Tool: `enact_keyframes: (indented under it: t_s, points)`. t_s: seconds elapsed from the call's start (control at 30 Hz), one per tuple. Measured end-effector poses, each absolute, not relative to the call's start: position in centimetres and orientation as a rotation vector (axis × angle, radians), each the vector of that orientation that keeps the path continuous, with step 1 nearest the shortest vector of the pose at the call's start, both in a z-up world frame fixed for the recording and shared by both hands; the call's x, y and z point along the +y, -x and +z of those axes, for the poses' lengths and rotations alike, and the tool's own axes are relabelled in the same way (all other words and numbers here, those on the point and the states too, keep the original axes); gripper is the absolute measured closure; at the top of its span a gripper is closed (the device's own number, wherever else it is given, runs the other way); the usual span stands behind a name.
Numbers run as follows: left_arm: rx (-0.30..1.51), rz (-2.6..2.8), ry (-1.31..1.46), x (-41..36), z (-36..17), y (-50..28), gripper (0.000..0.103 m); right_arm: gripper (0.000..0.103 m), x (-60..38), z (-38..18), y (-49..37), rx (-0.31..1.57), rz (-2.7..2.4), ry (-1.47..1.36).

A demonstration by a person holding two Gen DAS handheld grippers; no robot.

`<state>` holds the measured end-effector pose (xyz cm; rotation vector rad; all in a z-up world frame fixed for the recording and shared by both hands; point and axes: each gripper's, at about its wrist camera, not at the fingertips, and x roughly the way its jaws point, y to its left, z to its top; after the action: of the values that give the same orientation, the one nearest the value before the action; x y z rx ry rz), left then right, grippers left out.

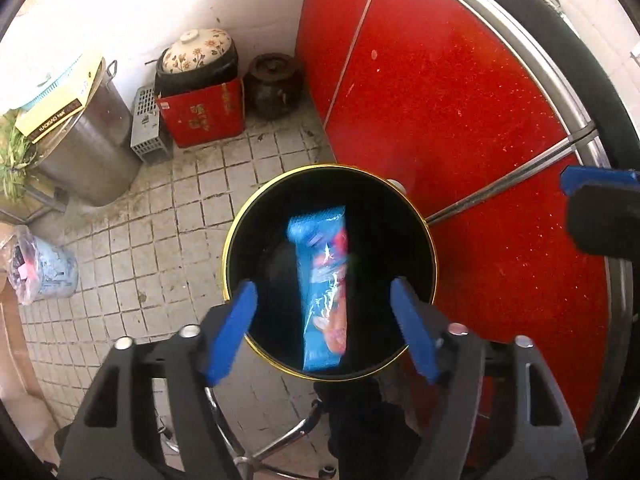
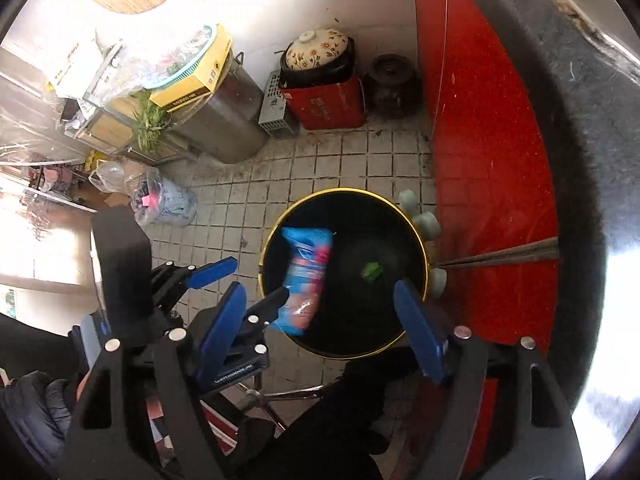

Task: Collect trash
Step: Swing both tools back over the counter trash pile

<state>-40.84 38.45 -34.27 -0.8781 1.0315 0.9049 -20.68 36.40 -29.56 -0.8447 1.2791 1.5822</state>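
Note:
A round black bin [image 1: 384, 220] with a gold rim stands on the tiled floor below both grippers. My left gripper [image 1: 324, 292] is open above its mouth. A blue snack wrapper [image 1: 322, 288] hangs blurred between the fingers, clear of both pads, over the bin's opening. One blue finger of my right gripper [image 1: 592, 184] shows at the right edge. In the right wrist view my right gripper [image 2: 320, 290] is open over the bin [image 2: 384, 232], nothing between its pads. The wrapper [image 2: 306, 276] lies toward the bin's left side, a small green scrap [image 2: 371, 271] is deeper inside, and the left gripper [image 2: 254, 280] is at the bin's left rim.
A red cabinet front [image 1: 460, 120] runs along the bin's right side. By the back wall stand a red box [image 1: 204, 116] carrying a floral-lidded pot, a dark jar [image 1: 274, 84] and a steel drum [image 1: 92, 144]. A plastic bag [image 1: 44, 268] lies left. Chrome chair legs [image 1: 280, 440] are below.

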Motion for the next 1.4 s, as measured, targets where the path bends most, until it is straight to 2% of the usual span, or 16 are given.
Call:
enact_keyframes:
  t_s: [0.13,0.23,0.33,0.4,0.53,0.73,0.87,1.13,1.4]
  points:
    - [1.043,0.893,0.846,38.0,-32.8,40.4,0.024,0.025,35.1,-26.6,20.3,1.256,1.604,0.802]
    - [1.037,0.895,0.788,37.3,-30.4,39.8,0.018,0.021,33.2,-23.0,19.0,1.207,1.604,0.750]
    - [1.037,0.888,0.720,36.6,-26.6,38.6,0.018,0.019,30.4,-18.6,16.5,1.165,1.590,0.668]
    - [1.012,0.854,0.657,35.5,-22.8,36.9,0.012,0.015,27.8,-15.8,14.3,1.114,1.561,0.622]
    - [0.975,0.722,0.513,32.1,-15.8,31.0,0.011,0.014,20.7,-10.6,8.4,1.023,1.419,0.527]
    - [0.944,0.411,0.348,24.2,-9.3,20.0,0.011,0.014,7.0,-6.0,-0.4,0.948,1.066,0.340]
    - [0.947,0.190,0.234,16.6,-6.2,12.6,0.011,0.014,-2.9,-4.8,-4.7,0.923,0.813,0.227]
    - [0.941,-0.107,0.034,4.2,-3.4,6.0,0.011,0.014,-19.5,-5.6,-7.0,0.947,0.455,0.014]
    - [0.946,-0.210,-0.070,0.1,-3.8,3.9,0.011,0.014,-24.8,-6.6,-6.2,0.972,0.364,-0.071]
